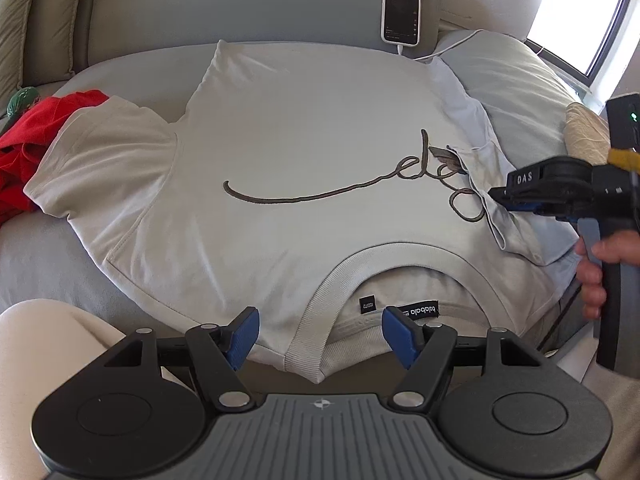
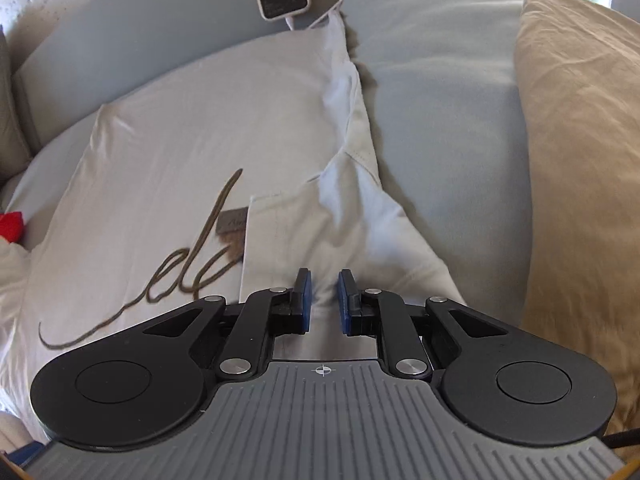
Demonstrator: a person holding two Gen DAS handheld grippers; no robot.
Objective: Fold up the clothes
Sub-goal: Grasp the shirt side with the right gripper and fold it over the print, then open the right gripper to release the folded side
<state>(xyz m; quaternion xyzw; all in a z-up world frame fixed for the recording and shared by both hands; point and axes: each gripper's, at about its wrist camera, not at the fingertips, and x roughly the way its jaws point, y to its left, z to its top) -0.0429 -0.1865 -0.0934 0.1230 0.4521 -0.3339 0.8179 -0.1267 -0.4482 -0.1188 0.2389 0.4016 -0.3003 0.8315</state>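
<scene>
A light grey T-shirt (image 1: pixel 304 128) with dark script lettering lies flat on a grey cushion, its ribbed collar (image 1: pixel 348 276) towards me. My left gripper (image 1: pixel 320 336) is open just above the collar, one blue pad on each side of it, holding nothing. The shirt's right sleeve (image 2: pixel 320 224) is folded inward over the end of the lettering. My right gripper (image 2: pixel 324 300) sits low on that sleeve with a narrow gap between its pads; the cloth lies in the gap, not pinched. The left wrist view shows the right gripper (image 1: pixel 494 196) from the side, its tips at the sleeve (image 1: pixel 480 164). The other sleeve (image 1: pixel 104 152) lies spread out to the left.
A red garment (image 1: pixel 32 136) is bunched at the left edge. A phone (image 1: pixel 401 12) on a white cable leans against the backrest behind the shirt. A tan cushion (image 2: pixel 580 160) lies to the right. A person's hand (image 1: pixel 600 264) grips the right gripper's handle.
</scene>
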